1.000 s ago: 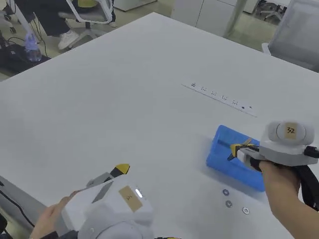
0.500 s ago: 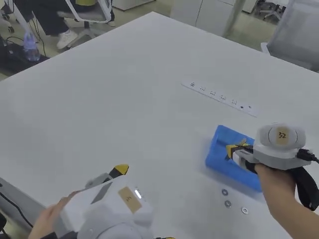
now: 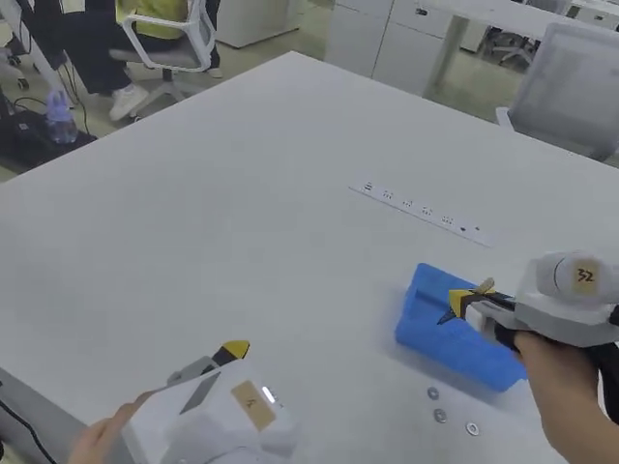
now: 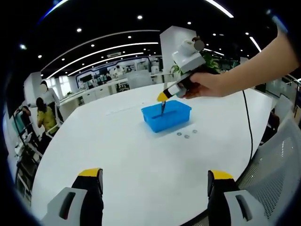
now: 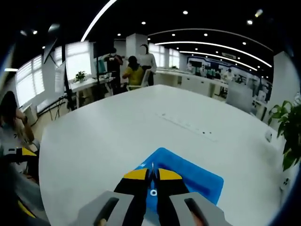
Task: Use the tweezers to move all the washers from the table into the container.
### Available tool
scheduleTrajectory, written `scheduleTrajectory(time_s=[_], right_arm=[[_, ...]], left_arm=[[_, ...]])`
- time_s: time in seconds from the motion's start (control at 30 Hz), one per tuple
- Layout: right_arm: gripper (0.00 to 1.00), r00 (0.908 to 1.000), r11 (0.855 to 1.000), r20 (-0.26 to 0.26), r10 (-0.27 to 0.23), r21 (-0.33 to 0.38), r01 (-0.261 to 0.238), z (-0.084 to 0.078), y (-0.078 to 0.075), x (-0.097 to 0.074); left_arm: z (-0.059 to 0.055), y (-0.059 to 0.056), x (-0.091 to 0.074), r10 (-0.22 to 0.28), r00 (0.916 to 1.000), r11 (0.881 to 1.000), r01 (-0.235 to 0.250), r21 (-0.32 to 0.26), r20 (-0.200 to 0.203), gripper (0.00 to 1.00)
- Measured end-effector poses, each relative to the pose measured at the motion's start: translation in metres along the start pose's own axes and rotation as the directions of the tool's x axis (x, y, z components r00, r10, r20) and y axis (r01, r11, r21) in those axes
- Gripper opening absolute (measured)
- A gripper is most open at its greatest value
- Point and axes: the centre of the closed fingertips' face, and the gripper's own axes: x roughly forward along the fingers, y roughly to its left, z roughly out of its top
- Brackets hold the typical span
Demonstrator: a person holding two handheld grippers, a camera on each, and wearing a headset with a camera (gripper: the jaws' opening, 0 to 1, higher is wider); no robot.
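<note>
Seemingly the right gripper (image 3: 465, 295), fingers (image 5: 137, 174) pinching tweezers (image 4: 162, 107), holds a washer (image 5: 153, 192) over the container (image 3: 435, 324); wobbling could spill it.

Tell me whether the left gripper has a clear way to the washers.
Probably yes: bare table lies between the open left gripper and the washers; the right gripper hangs over the container, beside that path.

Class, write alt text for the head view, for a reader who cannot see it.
On a white table, the right gripper, shut on tweezers, hangs over a blue container. Three washers lie on the table beside the container, on the viewer's side, and the open left gripper sits at the lower left.
</note>
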Motion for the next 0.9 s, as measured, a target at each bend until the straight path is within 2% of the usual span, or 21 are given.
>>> scheduleTrajectory(time_s=[0.27, 0.4, 0.6, 0.77, 0.9], right_arm=[[0.02, 0.9976, 0.999, 0.059, 0.037, -0.026, -0.035, 0.018, 0.015, -0.027], [0.02, 0.9967, 0.996, 0.058, 0.057, -0.074, -0.053, 0.017, 0.027, -0.035], [0.02, 0.9965, 0.990, 0.018, 0.082, -0.119, -0.079, -0.003, 0.042, -0.038], [0.02, 0.9950, 0.992, -0.033, 0.094, -0.084, -0.096, -0.028, 0.042, -0.033], [0.02, 0.9947, 0.993, -0.067, 0.078, -0.086, -0.083, -0.045, 0.038, -0.029]], left_arm=[[0.001, 0.000, 0.000, 0.003, 1.0000, 1.000, -0.003, -0.001, 0.003, 0.94], [0.002, 0.002, -0.001, 0.007, 0.9999, 1.000, -0.007, -0.005, 0.010, 0.94], [0.001, 0.002, -0.001, 0.009, 0.9999, 1.000, -0.009, -0.002, 0.005, 0.93], [0.004, 0.000, -0.001, 0.004, 0.9998, 1.000, -0.004, 0.003, 0.019, 0.93], [0.004, 0.001, -0.002, 0.009, 0.9997, 1.000, -0.009, 0.000, 0.023, 0.93]])
